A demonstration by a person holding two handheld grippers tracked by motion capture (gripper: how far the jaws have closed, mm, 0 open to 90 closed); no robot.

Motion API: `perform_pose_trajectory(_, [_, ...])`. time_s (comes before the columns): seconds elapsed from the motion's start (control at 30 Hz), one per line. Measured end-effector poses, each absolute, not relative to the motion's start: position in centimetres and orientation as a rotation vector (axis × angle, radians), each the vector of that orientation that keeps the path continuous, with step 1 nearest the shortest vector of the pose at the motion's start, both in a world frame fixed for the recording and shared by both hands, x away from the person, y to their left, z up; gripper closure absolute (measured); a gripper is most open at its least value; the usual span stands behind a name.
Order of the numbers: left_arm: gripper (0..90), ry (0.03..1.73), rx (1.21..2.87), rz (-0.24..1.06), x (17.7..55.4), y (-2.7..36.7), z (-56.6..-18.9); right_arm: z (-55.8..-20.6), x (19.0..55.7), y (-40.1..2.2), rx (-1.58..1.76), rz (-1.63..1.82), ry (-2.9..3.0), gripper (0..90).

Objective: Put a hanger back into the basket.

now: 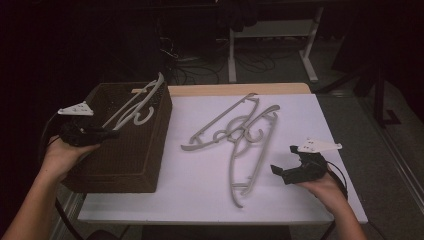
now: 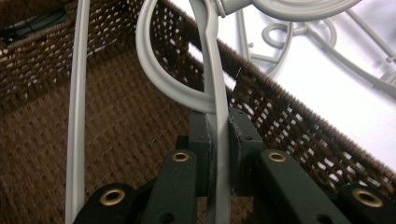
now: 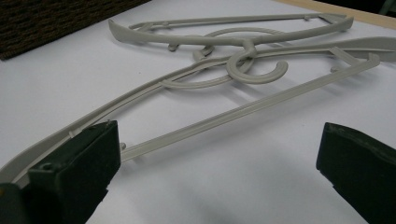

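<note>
The left claw, at nine o'clock, is clamped on a grey hanger held over the wicker basket. The right claw, jaws apart, hovers at four o'clock beside two tangled hangers on the white surface. Lowering the hanger fully inside before letting go should keep it from catching the rim.

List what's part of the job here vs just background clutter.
In play (apparently hangers into basket):
- left gripper, shut on a hanger
- basket
- two hangers on the table
- right gripper, open beside them

Just lying about:
- desk frame
- floor cables
</note>
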State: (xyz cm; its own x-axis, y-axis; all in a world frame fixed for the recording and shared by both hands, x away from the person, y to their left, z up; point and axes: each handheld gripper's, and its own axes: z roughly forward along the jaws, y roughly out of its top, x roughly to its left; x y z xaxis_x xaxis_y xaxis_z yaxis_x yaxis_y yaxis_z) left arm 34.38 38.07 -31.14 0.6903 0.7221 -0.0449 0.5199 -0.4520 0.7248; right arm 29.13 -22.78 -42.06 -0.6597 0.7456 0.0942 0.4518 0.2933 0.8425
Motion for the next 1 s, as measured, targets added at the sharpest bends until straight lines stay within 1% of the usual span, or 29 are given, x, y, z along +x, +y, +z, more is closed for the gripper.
perform_pose_trajectory(0.3, [81.7,0.965,2.169,0.302,34.3,38.8,-32.1,-42.1,29.2,-22.8,1.088,1.3,2.25,0.0])
perform_pose_trajectory(0.4, [81.7,0.972,2.201,0.286,34.2,38.8,-32.4,-42.1,29.1,-22.8,1.086,1.299,2.249,0.0])
perform_pose_trajectory(0.57, [81.4,0.981,2.208,0.303,34.6,38.8,-33.0,-42.1,29.2,-22.8,1.087,1.297,2.249,0.0])
perform_pose_trajectory(0.63, [81.1,0.983,2.205,0.267,35.0,39.0,-33.4,-42.1,29.2,-22.8,1.087,1.297,2.25,0.0])
perform_pose_trajectory(0.7, [80.2,0.985,2.218,0.261,35.2,39.2,-33.7,-42.1,29.2,-22.8,1.088,1.297,2.249,0.0])
perform_pose_trajectory(0.77, [75.0,0.999,2.223,0.275,35.2,39.5,-34.0,-42.1,29.2,-22.8,1.09,1.298,2.247,0.0])
perform_pose_trajectory(0.93, [74.7,1.03,2.216,0.274,35.2,40.3,-34.5,-42.1,29.2,-22.8,1.09,1.298,2.246,0.0])
perform_pose_trajectory(0.97, [68.9,1.042,2.183,0.296,35.2,40.8,-34.4,-42.1,29.2,-22.8,1.089,1.296,2.249,0.0])
perform_pose_trajectory(1.0, [65.2,1.043,2.175,0.308,35.2,40.9,-34.3,-42.1,29.3,-22.8,1.089,1.297,2.248,0.0])
